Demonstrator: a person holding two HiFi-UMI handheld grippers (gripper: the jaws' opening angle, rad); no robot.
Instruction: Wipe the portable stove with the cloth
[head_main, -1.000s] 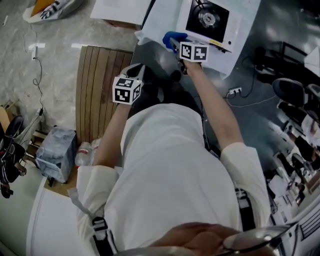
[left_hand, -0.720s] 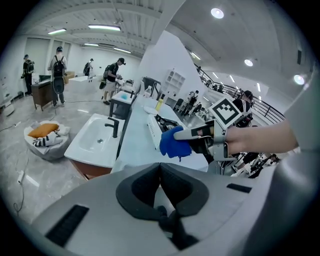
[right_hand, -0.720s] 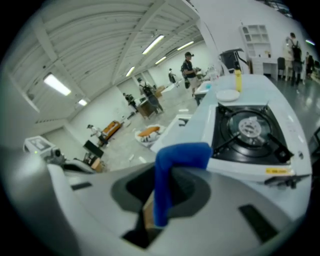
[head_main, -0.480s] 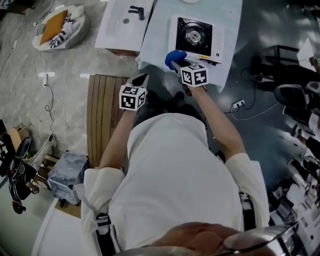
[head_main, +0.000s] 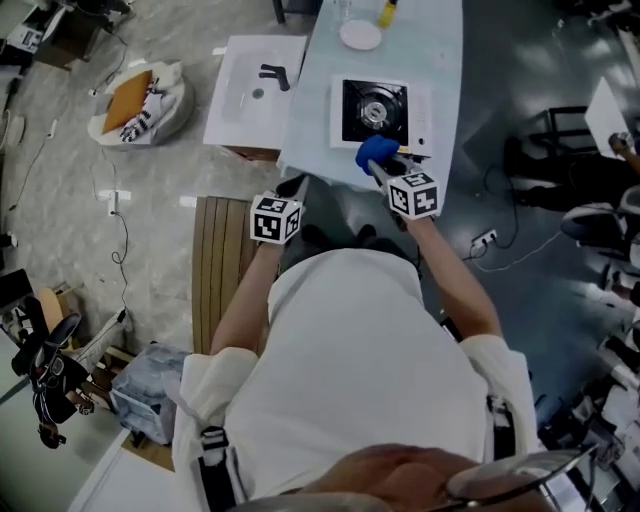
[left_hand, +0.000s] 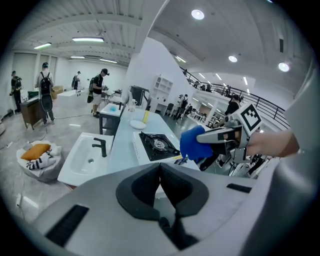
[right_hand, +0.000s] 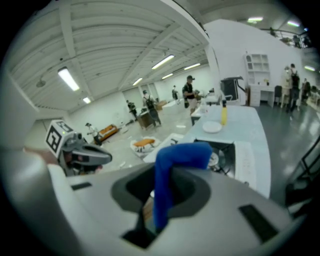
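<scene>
- Head view: the right gripper (head_main: 384, 168) is held out in front of the person, with a blue cloth (head_main: 374, 151) bunched at its tip.
- The cloth is at the near edge of the stove (head_main: 376, 109). This view does not show whether the two touch.
- The stove sits on a long pale table (head_main: 446, 45). Farther along the table stand a white plate (head_main: 360, 35) and a yellow bottle (head_main: 386, 12).
- The left gripper (head_main: 299, 187) is held lower and to the left, off the table's near corner, well apart from the stove.
- A white sink (head_main: 255, 88) stands just left of the table. A slatted wooden bench (head_main: 216, 270) lies on the floor below the left arm.
- Left gripper view: the two dark pads are pressed together with nothing between them.
- Beyond them are the sink on the left and the stove in the middle. On the right, the right gripper comes in with the cloth hanging from its tip beside the stove's near right corner.
- People stand at tables far back in the hall.
- Right gripper view: the jaws are clamped on the cloth, which rises from between them as a folded strip and flops over to the right at the top.
- The stove's burner shows just behind that fold, with the plate and bottle farther along the table.
- The left gripper appears at the left edge, away from the table.
</scene>
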